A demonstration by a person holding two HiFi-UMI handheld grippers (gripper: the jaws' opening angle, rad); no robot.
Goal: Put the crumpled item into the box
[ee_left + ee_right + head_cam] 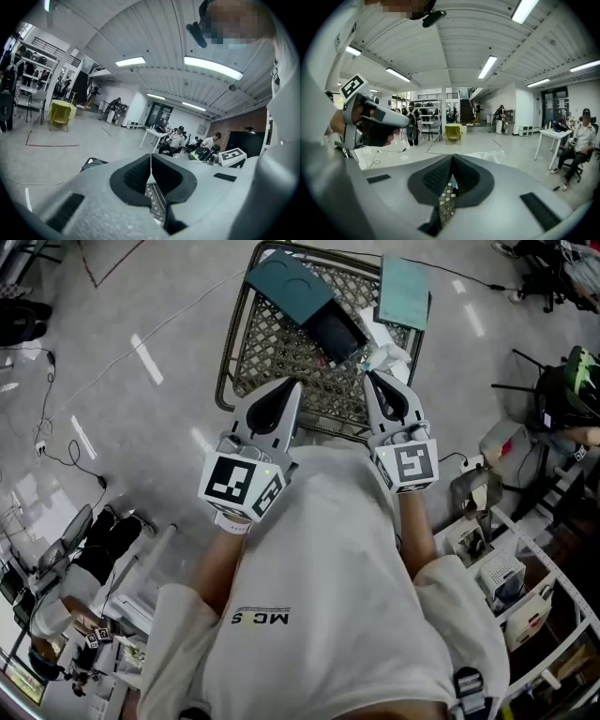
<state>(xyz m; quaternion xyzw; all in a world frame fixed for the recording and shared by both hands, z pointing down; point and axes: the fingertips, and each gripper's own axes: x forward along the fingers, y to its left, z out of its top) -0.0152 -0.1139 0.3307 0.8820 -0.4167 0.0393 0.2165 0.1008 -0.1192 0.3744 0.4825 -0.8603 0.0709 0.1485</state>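
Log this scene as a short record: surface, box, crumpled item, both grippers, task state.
surface: lattice-top table
box: dark teal and black box, on the table's far part
crumpled item: white crumpled item, on the table just right of the box
other: teal flat piece at the far right corner
left gripper: jaws together, empty, held above the table's near edge
right gripper: jaws together, empty, tip near the crumpled item
task state: item not yet in the box

Glossy grey floor (141, 362), cables (56, 451) trailing along one edge, red tape line (51, 145) further out. White ribbed ceiling (154, 42) with strip lights (213, 68). Brick wall (243, 123) on one side (the rest is painted white). Yellow-covered seat (453, 131), white table (151, 135) with seated people, shelving (33, 70) at the far end.
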